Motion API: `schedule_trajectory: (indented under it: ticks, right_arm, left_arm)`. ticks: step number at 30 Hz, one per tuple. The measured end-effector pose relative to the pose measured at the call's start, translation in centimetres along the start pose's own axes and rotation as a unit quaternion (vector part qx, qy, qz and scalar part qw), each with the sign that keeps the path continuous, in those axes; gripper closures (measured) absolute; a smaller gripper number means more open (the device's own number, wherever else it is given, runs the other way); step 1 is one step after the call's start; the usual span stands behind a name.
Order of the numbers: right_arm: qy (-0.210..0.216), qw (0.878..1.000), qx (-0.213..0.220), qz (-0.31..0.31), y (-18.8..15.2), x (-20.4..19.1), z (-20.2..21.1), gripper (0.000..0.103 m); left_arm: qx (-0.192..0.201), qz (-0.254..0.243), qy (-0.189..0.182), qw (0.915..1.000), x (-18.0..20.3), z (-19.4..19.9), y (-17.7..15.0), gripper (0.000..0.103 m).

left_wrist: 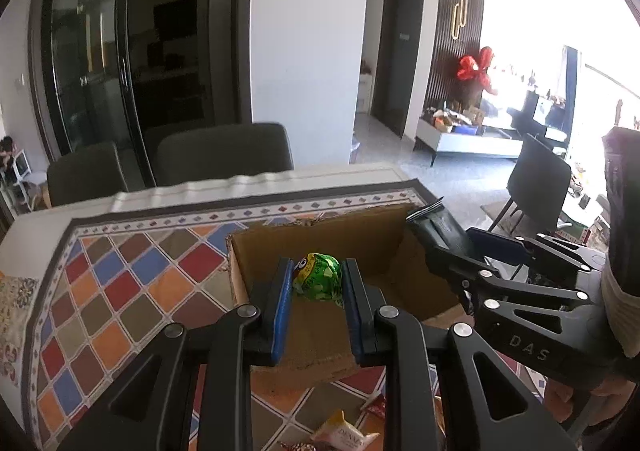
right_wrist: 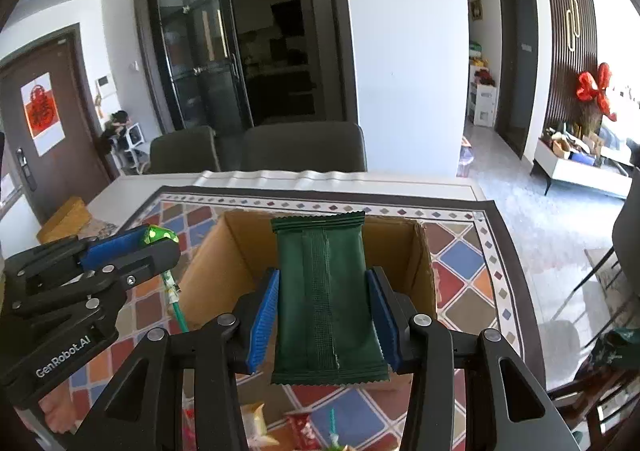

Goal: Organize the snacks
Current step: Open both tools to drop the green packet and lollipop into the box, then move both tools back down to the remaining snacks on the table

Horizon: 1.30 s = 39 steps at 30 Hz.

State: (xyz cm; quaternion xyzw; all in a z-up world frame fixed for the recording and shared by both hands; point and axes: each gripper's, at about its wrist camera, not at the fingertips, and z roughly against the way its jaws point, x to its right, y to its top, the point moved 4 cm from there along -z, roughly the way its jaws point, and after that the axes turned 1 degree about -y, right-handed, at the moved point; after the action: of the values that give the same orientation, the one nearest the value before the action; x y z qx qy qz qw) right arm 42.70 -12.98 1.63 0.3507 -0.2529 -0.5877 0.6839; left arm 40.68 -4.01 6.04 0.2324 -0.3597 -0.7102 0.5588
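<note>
My right gripper [right_wrist: 326,317] clamps a dark green snack packet [right_wrist: 325,291], its long axis pointing into the cardboard box [right_wrist: 236,251] just ahead; my left gripper [left_wrist: 316,301] pinches a green lollipop [left_wrist: 318,281] above the box's left side, equally near

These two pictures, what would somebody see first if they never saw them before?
Probably the snacks in the pincers: the left gripper squeezes a bright green lollipop, and the right gripper clamps a dark green snack packet, both held over an open cardboard box. Next comes the colourful diamond-patterned tablecloth under the box, and a shiny red bow on the far dark wall.
</note>
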Motion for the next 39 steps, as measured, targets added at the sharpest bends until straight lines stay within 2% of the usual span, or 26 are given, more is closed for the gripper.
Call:
schedule_trajectory:
  ticks: [5,7,9,11,19,29,39]
  right_arm:
    - [-0.003,1.0,-0.016,-0.009,0.6,0.7,-1.9,0.058]
    - [-0.006,1.0,-0.021,-0.011,0.6,0.8,-2.6,0.057]
    - [-0.019,0.999,-0.025,-0.008,0.6,0.9,-3.0,0.055]
    - [-0.033,0.999,-0.023,-0.009,0.3,1.1,-3.0,0.051]
    - [-0.019,1.0,-0.014,0.0,-1.1,-0.2,-0.8,0.049]
    - [0.002,1.0,0.009,0.029,-3.4,-3.2,3.7,0.046]
    - [0.02,0.999,0.023,0.04,-6.1,-5.4,7.2,0.041]
  left_arm:
    - [-0.027,-0.003,-0.002,0.9996,-0.4,-2.6,0.4,0.078]
    - [-0.032,-0.004,0.01,0.9994,-0.6,-3.2,0.4,0.073]
    - [-0.024,-0.005,0.023,0.9995,-0.9,-3.0,0.2,0.06]
    - [-0.02,-0.005,0.025,0.9995,-1.2,-2.7,-0.1,0.059]
    - [-0.009,-0.002,0.022,0.9997,-0.9,0.4,-1.8,0.057]
    - [0.022,-0.013,0.016,0.9995,-0.2,6.3,-4.6,0.049]
    - [0.034,-0.015,0.01,0.9993,-0.3,10.1,-7.8,0.044]
